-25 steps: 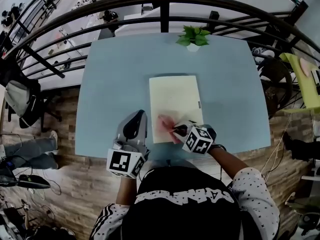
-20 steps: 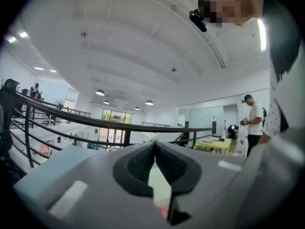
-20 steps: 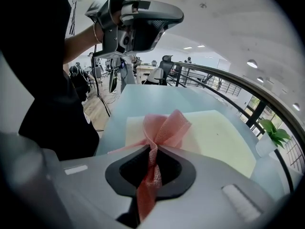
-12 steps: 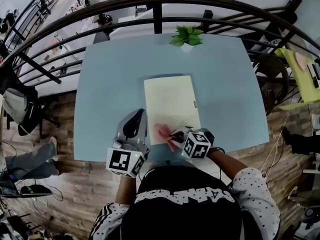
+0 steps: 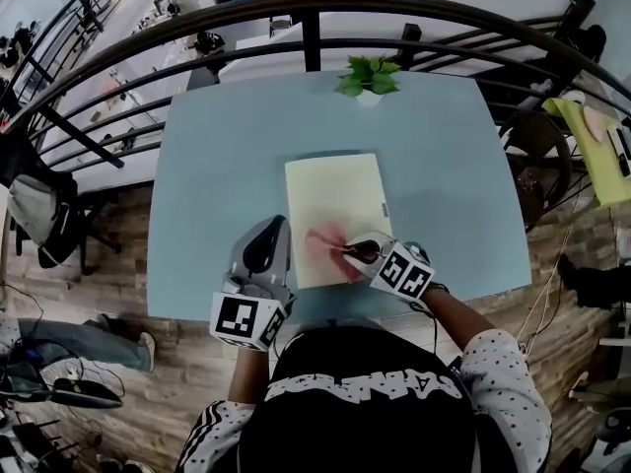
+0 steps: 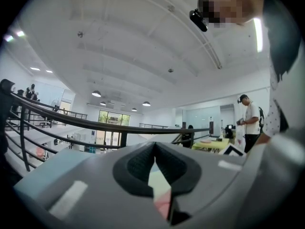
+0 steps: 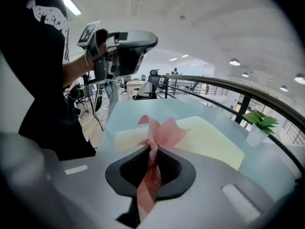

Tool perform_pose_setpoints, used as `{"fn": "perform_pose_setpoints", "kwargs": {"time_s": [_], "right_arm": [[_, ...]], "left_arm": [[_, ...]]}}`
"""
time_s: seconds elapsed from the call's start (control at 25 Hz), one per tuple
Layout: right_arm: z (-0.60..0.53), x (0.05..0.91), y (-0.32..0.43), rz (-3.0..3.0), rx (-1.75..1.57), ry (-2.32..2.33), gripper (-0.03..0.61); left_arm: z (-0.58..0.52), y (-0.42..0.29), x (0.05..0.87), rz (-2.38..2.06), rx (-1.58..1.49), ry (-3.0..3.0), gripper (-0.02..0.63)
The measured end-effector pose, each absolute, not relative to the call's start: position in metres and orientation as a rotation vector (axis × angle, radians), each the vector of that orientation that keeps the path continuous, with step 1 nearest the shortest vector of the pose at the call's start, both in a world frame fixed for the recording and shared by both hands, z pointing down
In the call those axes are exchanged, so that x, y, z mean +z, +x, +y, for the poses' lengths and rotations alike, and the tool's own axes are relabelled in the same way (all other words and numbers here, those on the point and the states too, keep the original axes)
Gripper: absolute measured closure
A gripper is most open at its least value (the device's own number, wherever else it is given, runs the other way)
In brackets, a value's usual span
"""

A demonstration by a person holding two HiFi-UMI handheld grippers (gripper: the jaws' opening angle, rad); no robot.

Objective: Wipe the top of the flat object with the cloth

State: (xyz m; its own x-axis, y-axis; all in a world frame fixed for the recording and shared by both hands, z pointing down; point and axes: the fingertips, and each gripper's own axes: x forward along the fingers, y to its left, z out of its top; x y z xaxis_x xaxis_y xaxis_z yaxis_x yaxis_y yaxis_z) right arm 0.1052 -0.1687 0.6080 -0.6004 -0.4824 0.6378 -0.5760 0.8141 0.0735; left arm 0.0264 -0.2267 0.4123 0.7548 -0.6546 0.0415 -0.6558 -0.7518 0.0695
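well, the only container is a small white pot [image 5: 369, 95] at the middle of the table's far edge, and it holds one green plant [image 5: 367, 71].

the pale yellow flat object [image 5: 335, 210] lies flat on the light blue table [image 5: 217, 166], about midway between left and right. its near edge sits close to the table's near edge. the pink cloth [image 5: 327, 238] rests on the near-left part of the flat object's top, its loose end fanned out there. the right gripper [image 5: 348, 250] reaches in from the near right, and its jaws are closed tight on the bunched cloth, which runs back between them as a twisted strip.

the left gripper [image 5: 273, 228] is held above the near part of the table, just left of the flat object's near-left corner and apart from the cloth. its jaws meet at the tips with nothing between them.

bare table lies to the left, to the right and on the far side of the flat object, up to the pot. near the person there is only a narrow strip. a dark curved railing [image 5: 315, 8] runs beyond the table's far edge.

count: one cloth, one flat object, one potted plant, two grippers.
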Motion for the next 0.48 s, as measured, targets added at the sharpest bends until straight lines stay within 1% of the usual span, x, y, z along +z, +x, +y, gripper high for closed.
{"fn": "perform_pose_setpoints", "kwargs": {"time_s": [0.28, 0.48], "right_arm": [[-0.228, 0.584, 0.163, -2.283, 0.183, 0.995, 0.554], [-0.263, 0.583, 0.197, -2.187, 0.101, 1.047, 0.554]], "left_arm": [[-0.231, 0.009, 0.409, -1.161, 0.024, 2.845, 0.614], [-0.233, -0.006, 0.407, -1.235, 0.015, 2.818, 0.614]]}}
